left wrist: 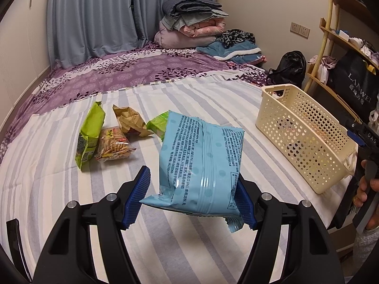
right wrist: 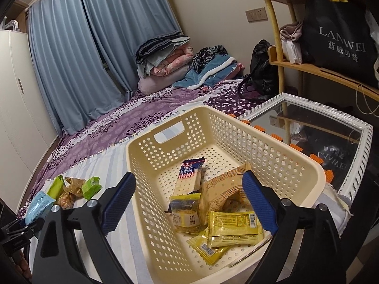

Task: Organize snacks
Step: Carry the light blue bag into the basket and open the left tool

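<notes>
My left gripper (left wrist: 193,175) is shut on a light blue snack bag (left wrist: 203,156) and holds it above the striped bed; the same bag (right wrist: 38,204) shows at the far left of the right wrist view. Beyond it on the bed lie a tall green packet (left wrist: 90,135), a clear packet of biscuit sticks (left wrist: 113,144), a crumpled brown packet (left wrist: 130,120) and a small green packet (left wrist: 158,124). My right gripper (right wrist: 189,177) hangs open over the cream perforated basket (right wrist: 236,130), nothing between its pads. Below it lie several yellow packets (right wrist: 234,228), a blue-topped cracker packet (right wrist: 189,177) and a tan packet (right wrist: 222,189).
The basket (left wrist: 303,137) stands at the bed's right edge, a hand (left wrist: 363,189) beside it. A white-framed mirror (right wrist: 355,123) lies right of the basket under wooden shelves (right wrist: 319,68). Folded bedding (left wrist: 189,28) and a black bag (left wrist: 289,68) sit at the far end.
</notes>
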